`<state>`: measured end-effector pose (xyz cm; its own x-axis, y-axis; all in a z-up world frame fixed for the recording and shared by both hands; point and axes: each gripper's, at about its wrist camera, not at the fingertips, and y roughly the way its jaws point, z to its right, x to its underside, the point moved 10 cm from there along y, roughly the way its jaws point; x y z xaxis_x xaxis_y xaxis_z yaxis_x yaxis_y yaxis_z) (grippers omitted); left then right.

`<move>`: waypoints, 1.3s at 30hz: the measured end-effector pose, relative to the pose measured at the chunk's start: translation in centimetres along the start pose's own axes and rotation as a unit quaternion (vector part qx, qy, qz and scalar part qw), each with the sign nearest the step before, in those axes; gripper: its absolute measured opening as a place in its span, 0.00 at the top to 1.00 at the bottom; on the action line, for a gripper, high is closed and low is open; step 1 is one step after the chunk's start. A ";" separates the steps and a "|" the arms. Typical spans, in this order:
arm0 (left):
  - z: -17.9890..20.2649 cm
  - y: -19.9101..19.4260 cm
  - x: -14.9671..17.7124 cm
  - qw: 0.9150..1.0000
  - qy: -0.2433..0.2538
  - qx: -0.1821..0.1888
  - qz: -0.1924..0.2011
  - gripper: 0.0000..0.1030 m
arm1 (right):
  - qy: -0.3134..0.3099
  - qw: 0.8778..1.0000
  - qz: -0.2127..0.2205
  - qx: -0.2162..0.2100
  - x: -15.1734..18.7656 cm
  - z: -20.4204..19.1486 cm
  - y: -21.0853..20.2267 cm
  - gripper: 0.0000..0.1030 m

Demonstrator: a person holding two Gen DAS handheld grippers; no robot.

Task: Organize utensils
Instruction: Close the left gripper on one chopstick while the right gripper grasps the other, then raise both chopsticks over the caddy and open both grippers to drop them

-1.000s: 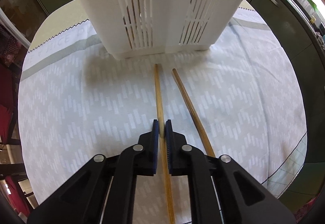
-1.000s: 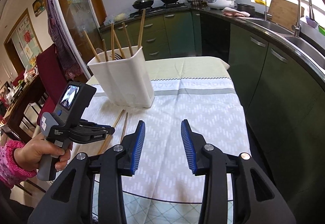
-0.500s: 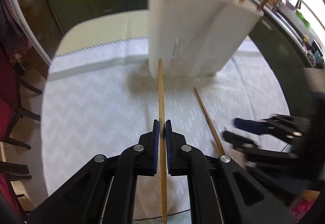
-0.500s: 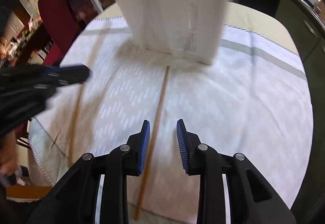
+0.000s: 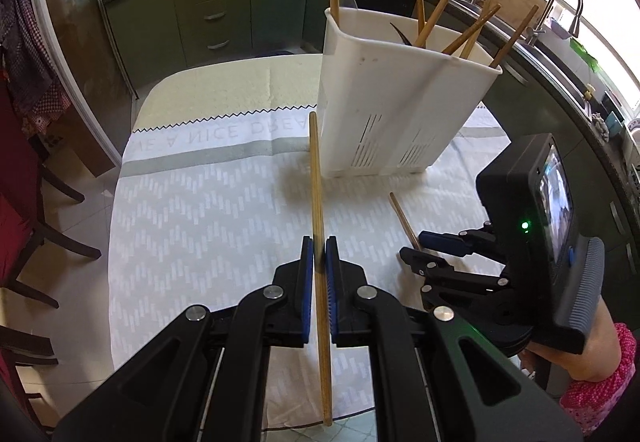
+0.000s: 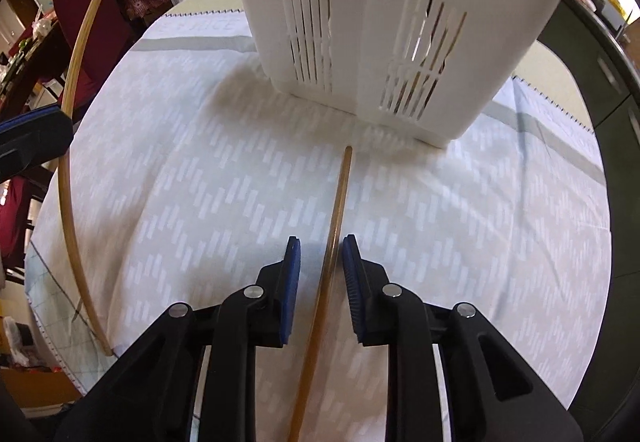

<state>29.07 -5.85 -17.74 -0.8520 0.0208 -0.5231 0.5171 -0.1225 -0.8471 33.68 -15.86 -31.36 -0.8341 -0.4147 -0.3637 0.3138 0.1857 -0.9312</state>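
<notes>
left gripper clamping one chopstick, lifting it clear of the tablecloth. right gripper closing around second chopstick lying near the front edge, below the white utensil holder, pads not yet pressing; risking it rolling aside, probably.

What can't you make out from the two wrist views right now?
- Holder interior, left wrist view: its walls hide the lower ends of the standing chopsticks.
- Holder rim, right wrist view: cut off by the top edge.
- Table chopstick near end, right wrist view: hidden behind the closing right gripper.
- Right gripper's pads, left wrist view: too small to judge contact.
</notes>
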 end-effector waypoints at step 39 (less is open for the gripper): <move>1.6 -9.4 -1.8 0.995 0.039 0.000 0.088 0.94 | 0.029 0.972 0.224 -0.068 1.1 2.8 -21.4 0.94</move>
<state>25.65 -6.30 -8.72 -0.7398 0.0752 -0.6686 0.6574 -0.1305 -0.7421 27.30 -22.73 -11.87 -0.6533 -0.2149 -0.7259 0.5918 0.4530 -0.6667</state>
